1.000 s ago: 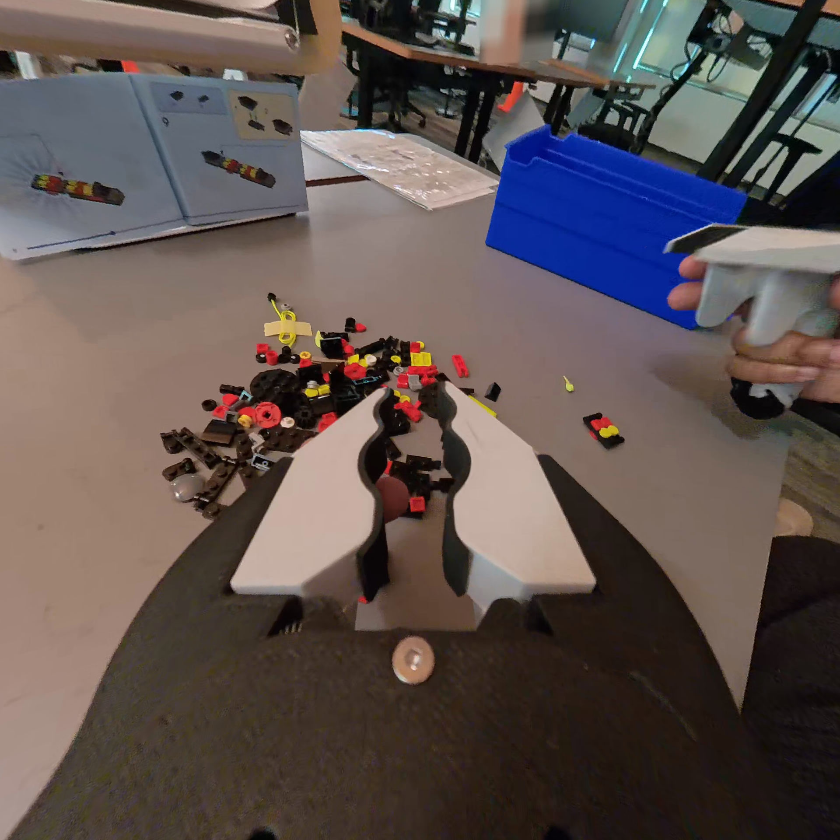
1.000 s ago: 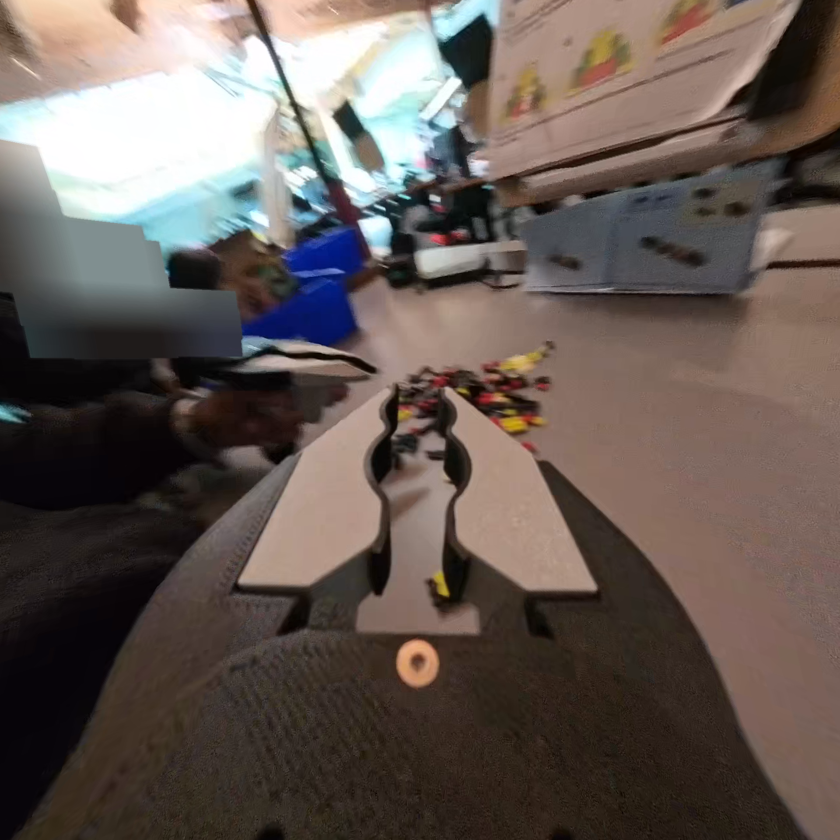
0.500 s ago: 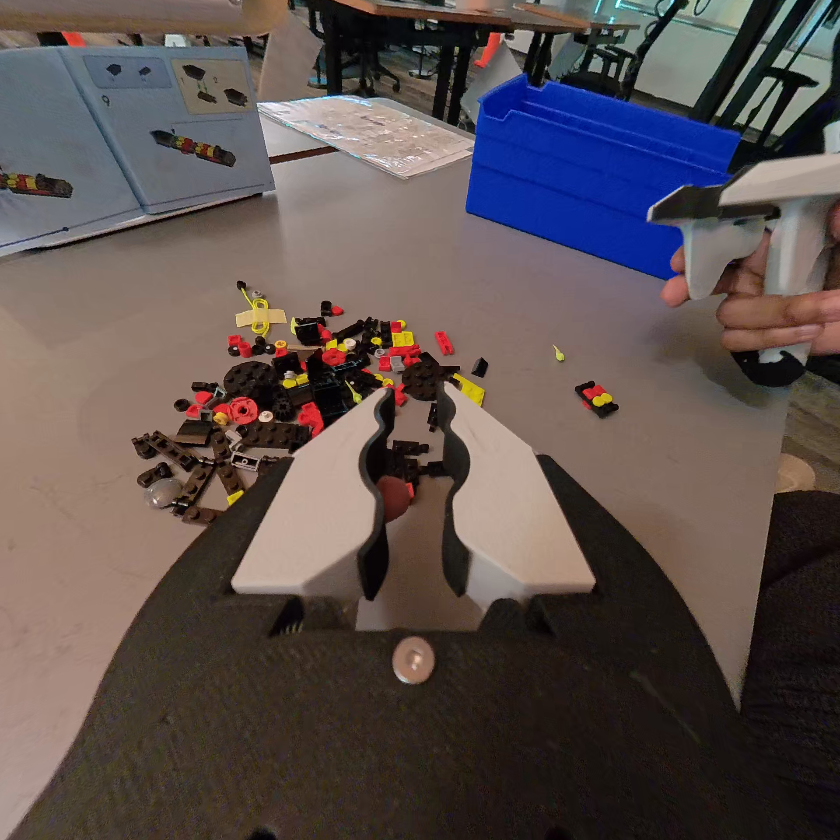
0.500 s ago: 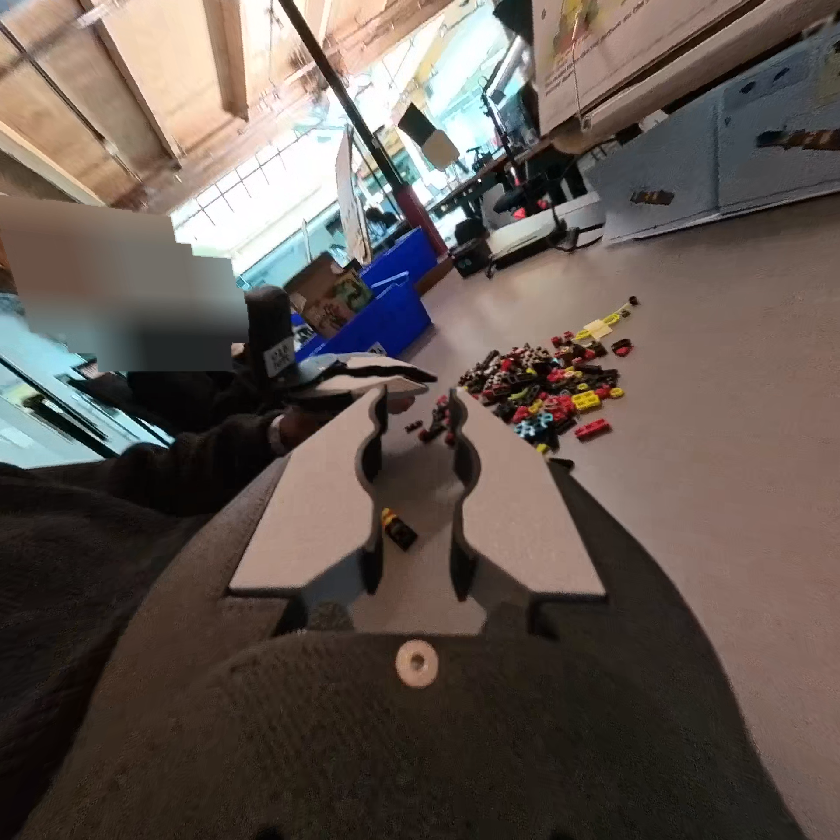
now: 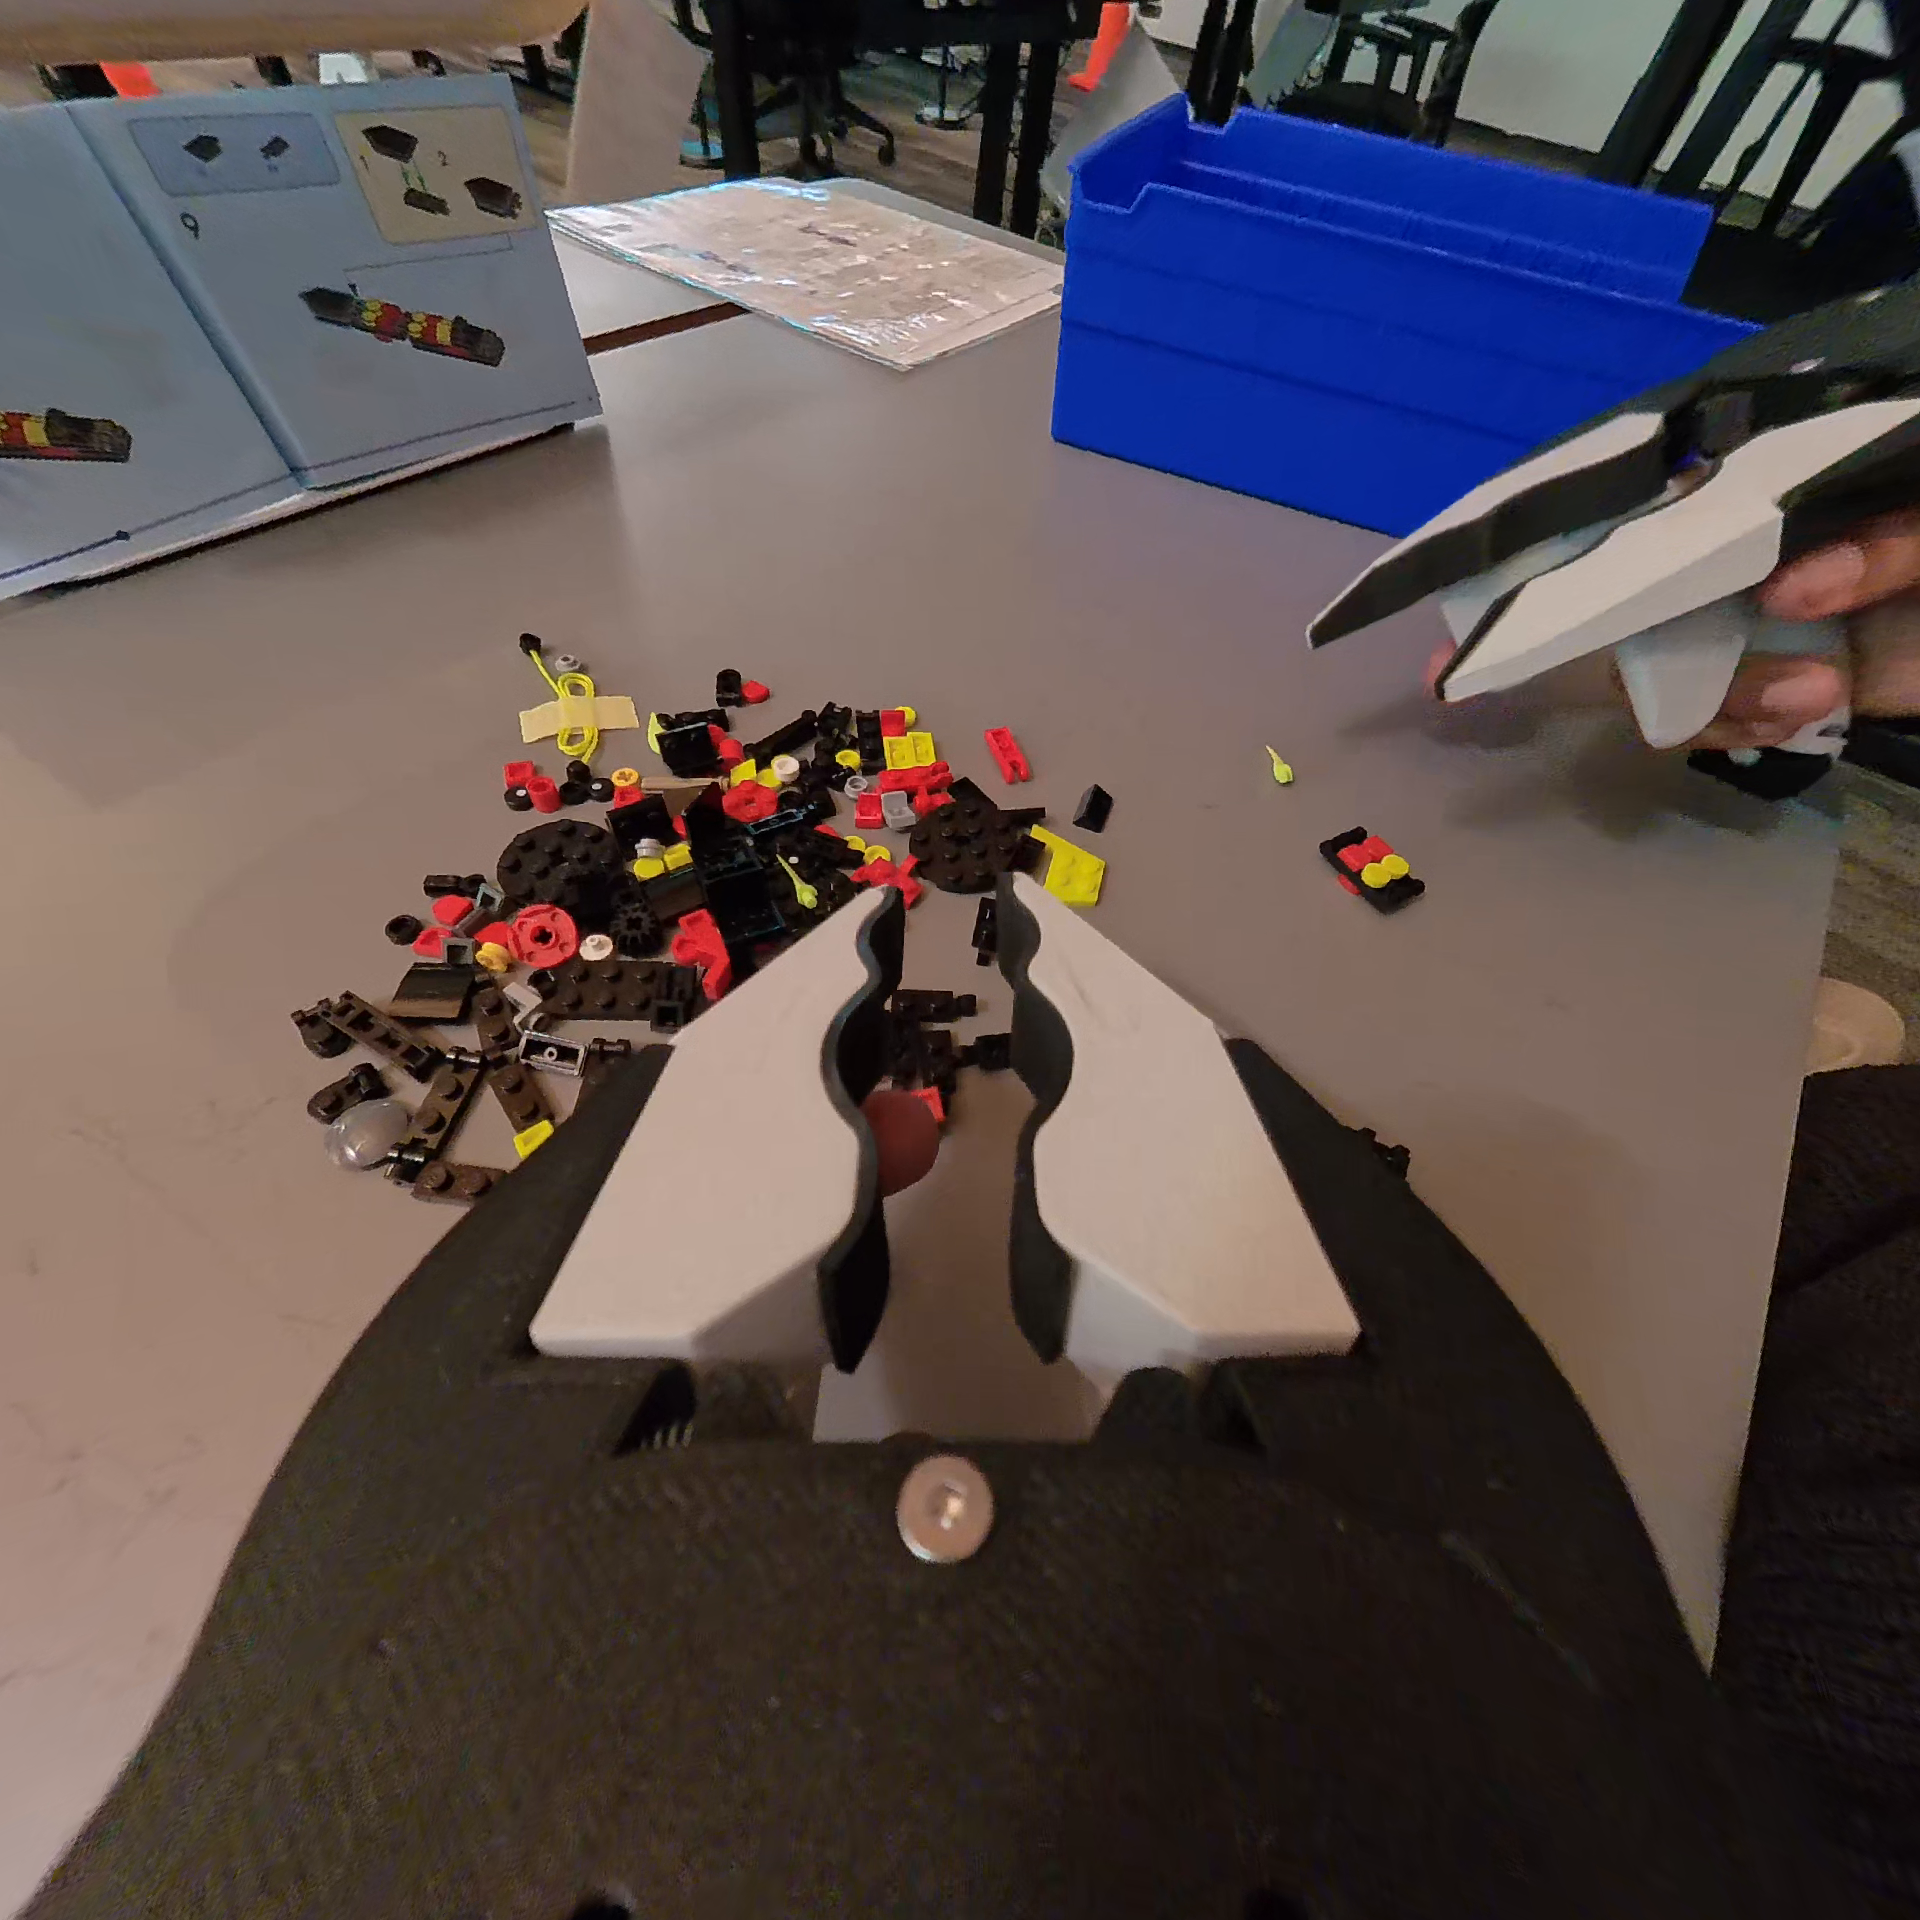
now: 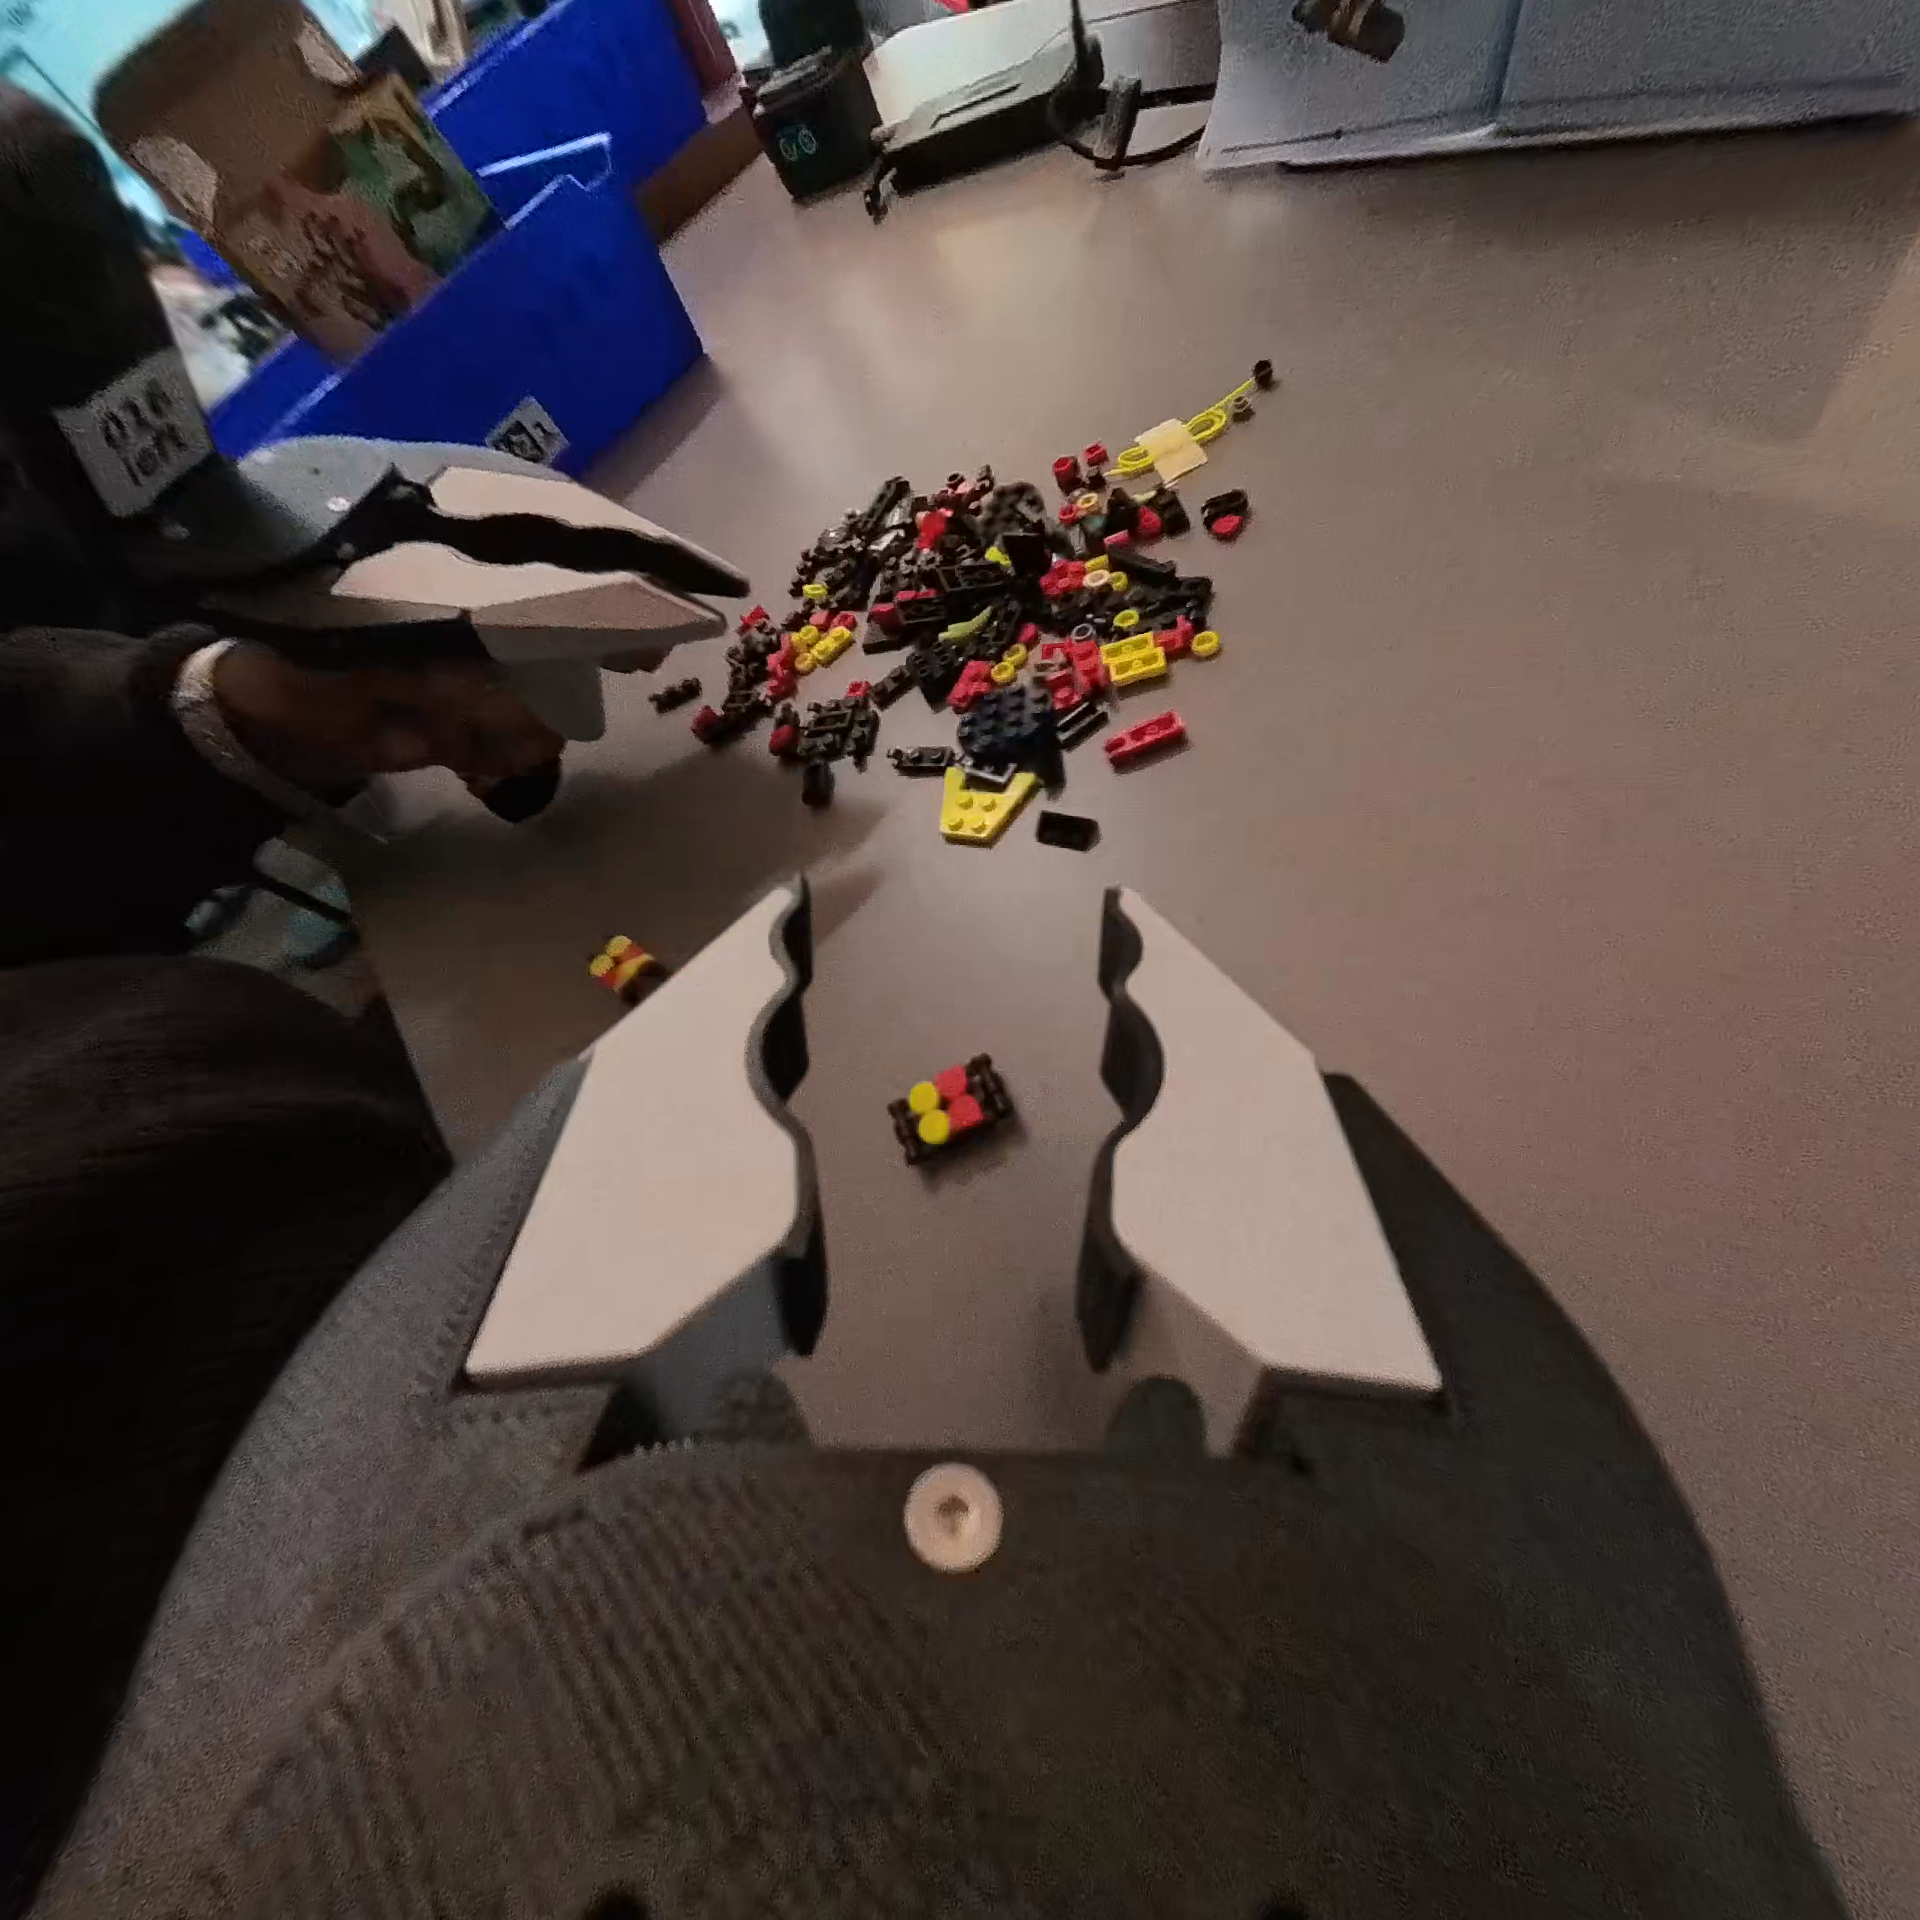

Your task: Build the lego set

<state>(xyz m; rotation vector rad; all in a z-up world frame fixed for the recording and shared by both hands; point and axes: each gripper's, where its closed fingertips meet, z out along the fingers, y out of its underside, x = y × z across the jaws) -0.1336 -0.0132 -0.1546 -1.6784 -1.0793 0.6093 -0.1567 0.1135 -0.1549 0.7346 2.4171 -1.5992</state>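
A pile of loose black, red and yellow lego pieces [image 5: 727, 862] lies on the grey table and also shows in the right wrist view [image 6: 987, 613]. A small black assembly with red and yellow studs [image 6: 951, 1117] lies apart from the pile, on the table between my right gripper's fingers; in the left wrist view it [image 5: 1371, 868] sits right of the pile. My right gripper [image 6: 954, 899] is wide open and empty above it, and shows at the right in the left wrist view [image 5: 1382, 665]. My left gripper [image 5: 948, 902] hovers at the pile's near edge, jaws narrowly apart, gripping nothing.
An open instruction booklet [image 5: 312, 291] stands at the back left. A blue bin [image 5: 1351, 343] stands at the back right, next to a clear plastic sleeve [image 5: 831, 260]. The table's edge [image 5: 1766, 1143] runs close on the right. A second small red-yellow piece [image 6: 623, 961] lies near that edge. Across from one pair of fingers to the other is roughly 15 centimetres.
My right gripper has opened wide and tipped down over the small assembly. In the left wrist view it has swung lower and closer to the table. My left gripper has hardly moved.
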